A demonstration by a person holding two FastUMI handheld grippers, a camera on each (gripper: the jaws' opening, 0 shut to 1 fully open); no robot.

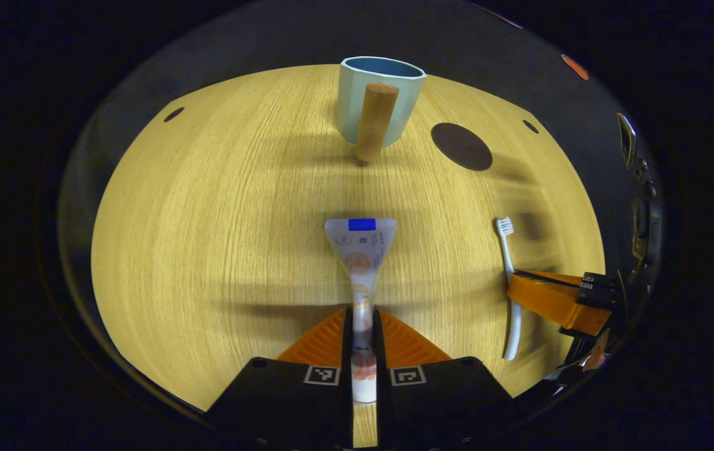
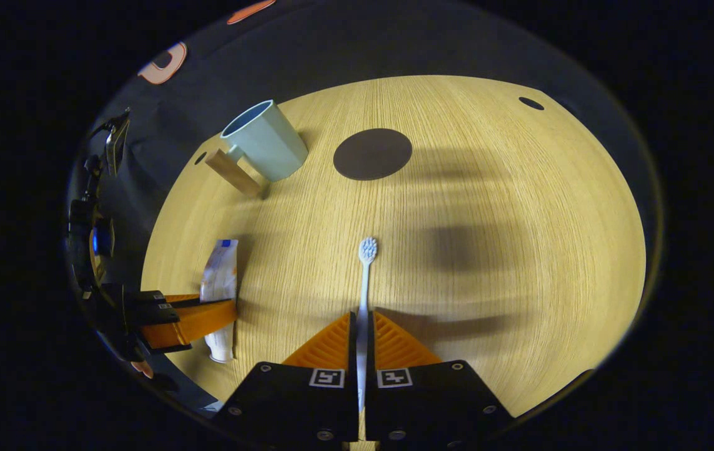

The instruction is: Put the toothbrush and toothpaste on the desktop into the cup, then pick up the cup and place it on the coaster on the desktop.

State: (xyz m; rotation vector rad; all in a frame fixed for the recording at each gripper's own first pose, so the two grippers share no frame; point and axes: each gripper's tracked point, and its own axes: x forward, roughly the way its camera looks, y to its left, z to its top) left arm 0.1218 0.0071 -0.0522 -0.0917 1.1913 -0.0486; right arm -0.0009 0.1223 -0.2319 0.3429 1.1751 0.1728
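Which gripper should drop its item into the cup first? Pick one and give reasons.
Left, probably. The left gripper, shut on the toothpaste, faces the cup straight ahead. The right gripper, holding the toothbrush, has the cup off to its side.

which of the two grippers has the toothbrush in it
The right gripper: its fingers are closed on the handle of the white toothbrush. The left gripper instead clamps the toothpaste.

Both grippers [image 1: 363,326] [image 2: 362,329] low, jaws closed, level.
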